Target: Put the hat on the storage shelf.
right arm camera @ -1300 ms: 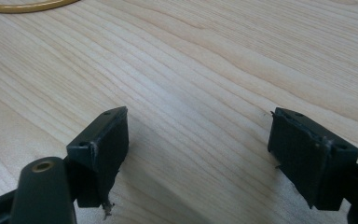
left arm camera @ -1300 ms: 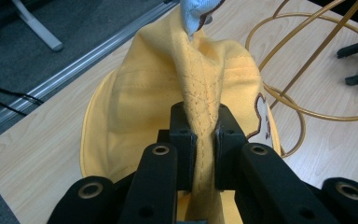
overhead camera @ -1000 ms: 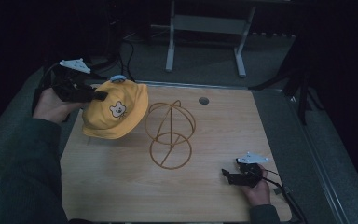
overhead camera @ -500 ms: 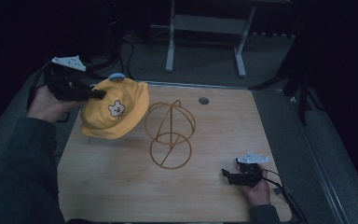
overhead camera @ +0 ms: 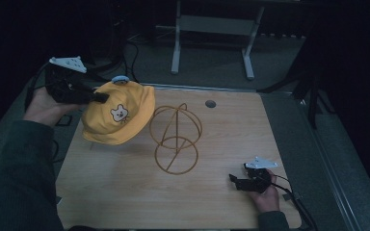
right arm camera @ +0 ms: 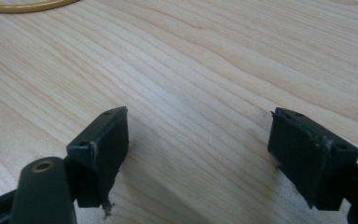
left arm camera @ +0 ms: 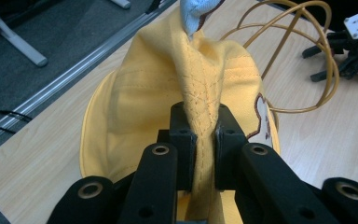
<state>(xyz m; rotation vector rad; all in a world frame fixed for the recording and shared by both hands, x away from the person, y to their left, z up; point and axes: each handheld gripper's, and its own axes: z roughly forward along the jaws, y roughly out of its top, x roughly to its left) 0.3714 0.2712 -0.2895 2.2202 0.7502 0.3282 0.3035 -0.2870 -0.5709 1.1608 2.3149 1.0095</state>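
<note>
My left gripper (left arm camera: 200,140) is clamped on a fold of the yellow hat (overhead camera: 118,118), holding it above the tabletop (overhead camera: 125,192) beside the wire stand (overhead camera: 176,139). My right gripper (right arm camera: 198,149) rests low over the tabletop, jaws apart.

A dim recording lab: a bare wooden tabletop (overhead camera: 125,192) on grey carpet, cables (overhead camera: 130,53) trailing, a metal stand (overhead camera: 212,29) behind.

Dim high view, dark surroundings; brighter, sharp close-ups, soft shadows on wood.
</note>
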